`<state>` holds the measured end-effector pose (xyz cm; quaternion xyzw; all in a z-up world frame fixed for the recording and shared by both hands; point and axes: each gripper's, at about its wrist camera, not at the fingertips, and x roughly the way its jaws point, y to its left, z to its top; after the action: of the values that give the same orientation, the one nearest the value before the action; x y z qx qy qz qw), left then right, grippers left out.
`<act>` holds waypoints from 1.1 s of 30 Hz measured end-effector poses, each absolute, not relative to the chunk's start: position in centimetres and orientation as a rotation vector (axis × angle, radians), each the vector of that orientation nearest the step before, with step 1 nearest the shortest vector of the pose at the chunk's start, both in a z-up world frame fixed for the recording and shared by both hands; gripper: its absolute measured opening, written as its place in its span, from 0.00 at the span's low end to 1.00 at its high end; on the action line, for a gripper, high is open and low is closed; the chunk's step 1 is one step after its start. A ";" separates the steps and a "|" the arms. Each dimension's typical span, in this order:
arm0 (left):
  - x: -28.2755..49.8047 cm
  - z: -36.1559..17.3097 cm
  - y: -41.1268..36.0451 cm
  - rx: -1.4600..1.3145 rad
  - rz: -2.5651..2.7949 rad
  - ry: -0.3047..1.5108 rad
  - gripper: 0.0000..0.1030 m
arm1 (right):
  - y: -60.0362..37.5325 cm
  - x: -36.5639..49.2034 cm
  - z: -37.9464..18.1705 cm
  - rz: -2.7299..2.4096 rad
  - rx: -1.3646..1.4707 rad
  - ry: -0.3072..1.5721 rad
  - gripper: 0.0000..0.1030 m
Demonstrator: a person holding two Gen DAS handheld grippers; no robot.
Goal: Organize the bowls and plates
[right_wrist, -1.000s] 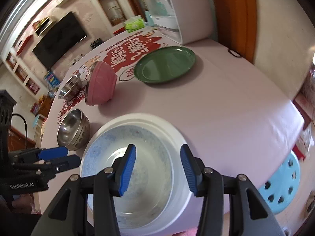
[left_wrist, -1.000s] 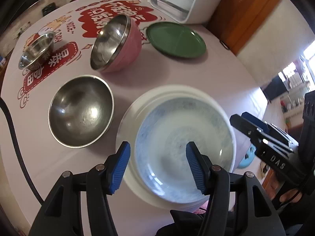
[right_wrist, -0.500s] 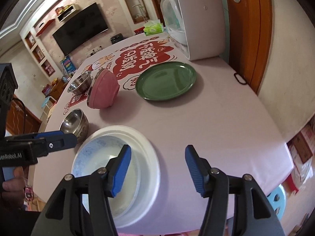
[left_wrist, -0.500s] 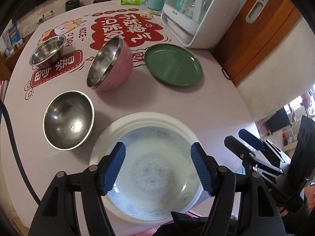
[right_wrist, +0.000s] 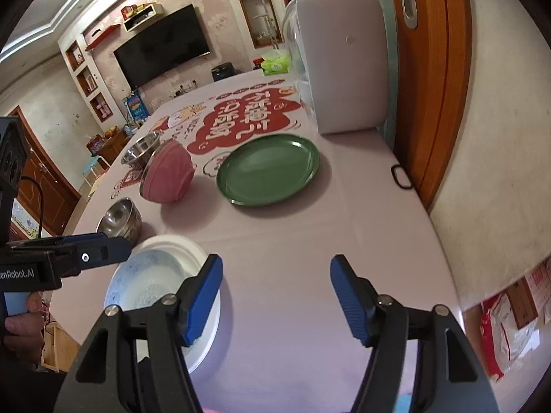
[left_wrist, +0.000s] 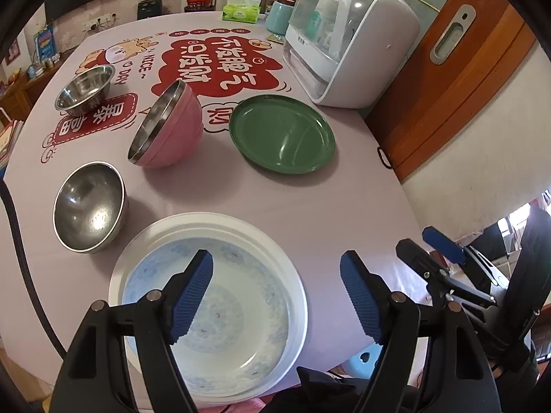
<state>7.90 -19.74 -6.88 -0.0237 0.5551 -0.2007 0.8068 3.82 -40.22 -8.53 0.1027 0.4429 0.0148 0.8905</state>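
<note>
A blue-patterned bowl (left_wrist: pixel 234 313) sits inside a white plate (left_wrist: pixel 292 275) at the table's near edge. My left gripper (left_wrist: pixel 275 292) hovers above its right half, jaws opening, nothing between them. My right gripper (right_wrist: pixel 275 292) hangs over bare tablecloth to the right of that stack (right_wrist: pixel 151 275), jaws opening and empty too. Farther back lie a green plate (left_wrist: pixel 282 134), a tilted pink bowl (left_wrist: pixel 168 127) with a steel lining, a steel bowl (left_wrist: pixel 89 206) and a small steel bowl (left_wrist: pixel 84 87).
A white countertop appliance (left_wrist: pixel 344 44) stands at the back right beside a wooden door (left_wrist: pixel 454 79). A tissue box (left_wrist: pixel 241 10) and teal cup (left_wrist: pixel 279 17) sit at the far edge. A person's hand (right_wrist: pixel 20 323) holds the left gripper's handle. A black cable (left_wrist: pixel 13 241) runs along the left.
Both grippers have pulled back and up from the stacked bowl and plate, their jaws spreading wider. The right one shifted rightward off the stack onto bare cloth. The dishes stayed put.
</note>
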 end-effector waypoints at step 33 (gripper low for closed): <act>19.1 -11.4 -23.7 -0.166 -0.263 1.219 0.74 | -44.8 18.0 -11.6 0.130 0.189 0.924 0.67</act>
<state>19.14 -23.74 -11.38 -0.0777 0.5702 -0.1232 0.8085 17.97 -44.81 -11.64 0.0909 0.4449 0.0628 0.8888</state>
